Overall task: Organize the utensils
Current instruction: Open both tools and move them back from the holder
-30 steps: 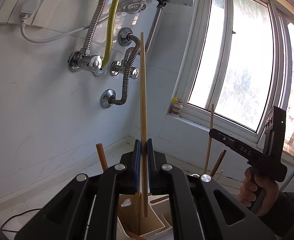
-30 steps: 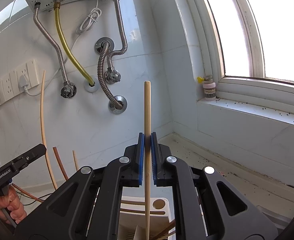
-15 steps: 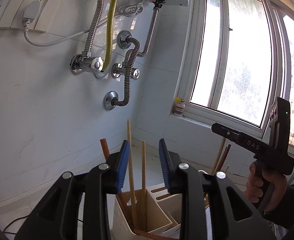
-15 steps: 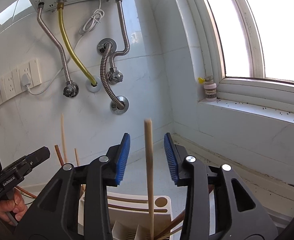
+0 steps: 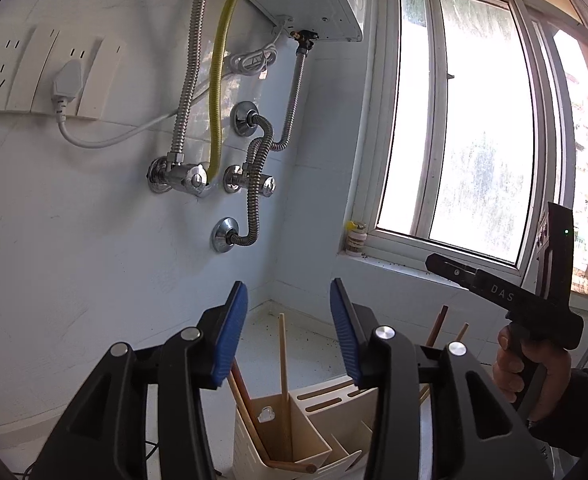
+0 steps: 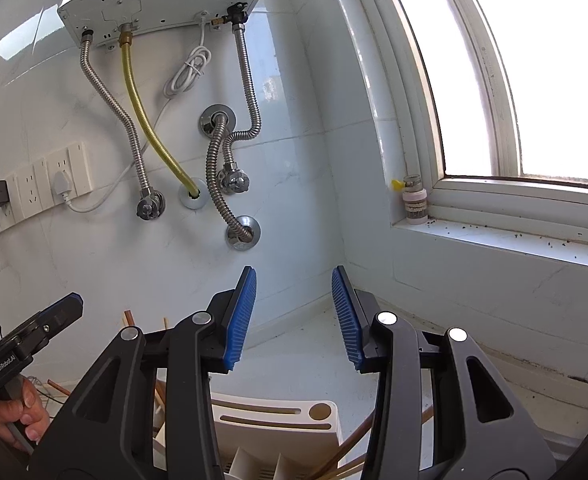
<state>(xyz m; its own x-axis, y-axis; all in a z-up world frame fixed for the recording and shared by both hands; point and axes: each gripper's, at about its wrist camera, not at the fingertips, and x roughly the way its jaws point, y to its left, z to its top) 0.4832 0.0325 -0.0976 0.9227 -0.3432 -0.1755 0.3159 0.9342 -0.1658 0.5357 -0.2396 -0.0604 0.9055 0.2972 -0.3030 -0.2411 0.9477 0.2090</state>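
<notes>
Left wrist view puts the left gripper (image 5: pixel 289 330) directly above the cream utensil holder (image 5: pixel 314 446), its blue pads well apart and nothing between them. A pale chopstick (image 5: pixel 283 376) stands nearly upright in the holder's near-left compartment, its top just below the gap between the pads, so its long axis runs roughly along the fingers. A second wooden stick (image 5: pixel 243 394) leans against that compartment's left wall, and a darker pair (image 5: pixel 436 326) pokes up beyond the holder's right side.

Right wrist view has the right gripper (image 6: pixel 294 316) over the holder's slotted top (image 6: pixel 274 414), jaws likewise spread and empty. Brown sticks (image 6: pixel 352 446) lean out at the holder's right edge, below that gripper; which compartment holds them is hard to tell from here.

For any further pick, the left gripper looks nearer the upright chopstick, the right nearer the leaning ones.
</notes>
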